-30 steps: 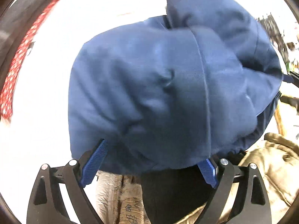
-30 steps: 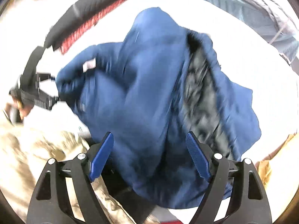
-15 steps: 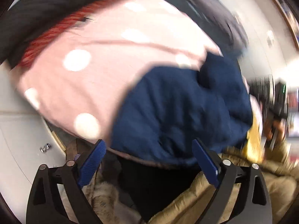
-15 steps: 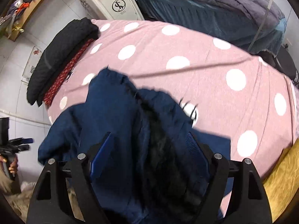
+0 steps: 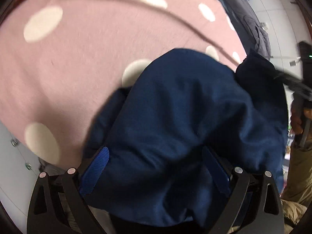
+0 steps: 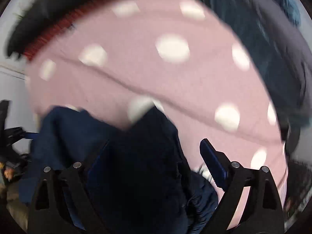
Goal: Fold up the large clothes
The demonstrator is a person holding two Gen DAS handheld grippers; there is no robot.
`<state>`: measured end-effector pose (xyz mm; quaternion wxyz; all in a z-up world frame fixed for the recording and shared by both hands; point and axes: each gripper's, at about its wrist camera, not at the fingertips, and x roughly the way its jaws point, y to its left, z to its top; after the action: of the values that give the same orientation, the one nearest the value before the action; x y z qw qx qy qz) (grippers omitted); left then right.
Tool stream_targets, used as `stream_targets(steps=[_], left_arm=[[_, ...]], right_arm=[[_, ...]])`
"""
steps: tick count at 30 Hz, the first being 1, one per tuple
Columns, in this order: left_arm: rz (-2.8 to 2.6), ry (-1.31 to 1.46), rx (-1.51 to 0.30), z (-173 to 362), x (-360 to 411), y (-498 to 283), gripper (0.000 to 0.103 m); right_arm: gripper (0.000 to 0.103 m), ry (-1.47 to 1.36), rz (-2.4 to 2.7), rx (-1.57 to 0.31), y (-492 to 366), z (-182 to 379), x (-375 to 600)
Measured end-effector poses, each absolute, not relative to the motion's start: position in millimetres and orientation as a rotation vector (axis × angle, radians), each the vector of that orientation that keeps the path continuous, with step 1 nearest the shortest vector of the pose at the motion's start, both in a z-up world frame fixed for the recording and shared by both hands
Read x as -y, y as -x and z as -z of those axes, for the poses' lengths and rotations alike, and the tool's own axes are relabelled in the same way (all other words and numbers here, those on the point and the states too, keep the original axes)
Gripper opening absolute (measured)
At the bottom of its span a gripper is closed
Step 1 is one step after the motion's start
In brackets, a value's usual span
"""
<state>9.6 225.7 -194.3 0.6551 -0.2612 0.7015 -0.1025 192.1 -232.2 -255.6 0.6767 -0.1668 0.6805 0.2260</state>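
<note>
**Barely started: navy garment bunched at the bed's near edge**

Navy garment (image 5: 175, 120) lies in a loose heap on the near edge of the pink spotted bedspread (image 5: 81, 62), part of it apparently spilling over that edge toward the cameras. No crease, no squared panel, no laid-out sleeve visible; dark lining shows in the right wrist view. Judgement: 0 folds done; spreading flat and all folding still left.

Left gripper (image 5: 154, 167): jaws wide, fabric mounded between them and draped over both blue pads. Jaws have just been opening. Pads do not look pressed in, so I read it as not clamped.

Right gripper (image 6: 154, 161): jaws wide, have just been opening. The right pad stands bare over the bedspread; the left pad is buried in cloth. No grip.

Outward: black-and-red folded item (image 6: 48, 19) at the far left corner, dark grey clothing (image 6: 273, 39) along the far right edge. Both views motion-blurred; finer detail not readable.
</note>
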Motion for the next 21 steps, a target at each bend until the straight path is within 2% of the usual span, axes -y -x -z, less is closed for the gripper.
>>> stream_targets(steps=[1,2,3,4,5,7,9,11,15,19,21], left_arm=[[0.239,0.595,-1.580,192.2,-223.6,-7.7,0.090],[0.252,0.599,-1.559,187.8,-222.0,-6.8,0.074],[0.284,0.613,-1.530,183.2,-217.9,-5.6,0.064],[0.305,0.626,-1.515,180.1,-215.6,-6.3,0.048],[0.322,0.637,-1.507,177.1,-212.4,-7.4,0.028],[0.366,0.612,-1.492,164.6,-199.3,-17.4,0.012],[0.417,0.505,-1.418,131.6,-178.3,-36.9,0.009],[0.485,0.417,-1.307,86.9,-158.6,-59.2,0.008],[0.616,0.327,-1.006,-36.6,-121.7,-109.3,0.007],[0.663,0.226,-0.705,-155.0,-99.1,-117.0,0.007],[0.699,0.235,-0.574,-202.9,-101.7,-108.7,0.007]], right_arm=[[0.062,0.300,-0.500,-1.611,-189.9,270.6,239.6],[0.047,0.200,-0.521,-1.661,-184.3,280.6,248.9],[0.032,0.138,-0.558,-1.633,-173.7,279.8,260.5],[0.023,0.121,-0.578,-1.586,-166.6,273.7,269.7],[0.020,0.079,-0.594,-1.551,-160.7,266.5,281.9],[0.013,-0.157,-0.578,-1.500,-151.7,240.9,330.0],[0.012,-0.350,-0.543,-1.409,-141.4,206.4,378.2],[0.012,-0.403,-0.510,-1.267,-124.3,157.9,415.4],[0.011,-0.513,-0.470,-0.929,-65.2,42.3,493.8],[0.011,-0.625,-0.510,-0.636,12.9,-46.7,556.7],[0.011,-0.604,-0.530,-0.569,48.8,-69.7,566.4]])
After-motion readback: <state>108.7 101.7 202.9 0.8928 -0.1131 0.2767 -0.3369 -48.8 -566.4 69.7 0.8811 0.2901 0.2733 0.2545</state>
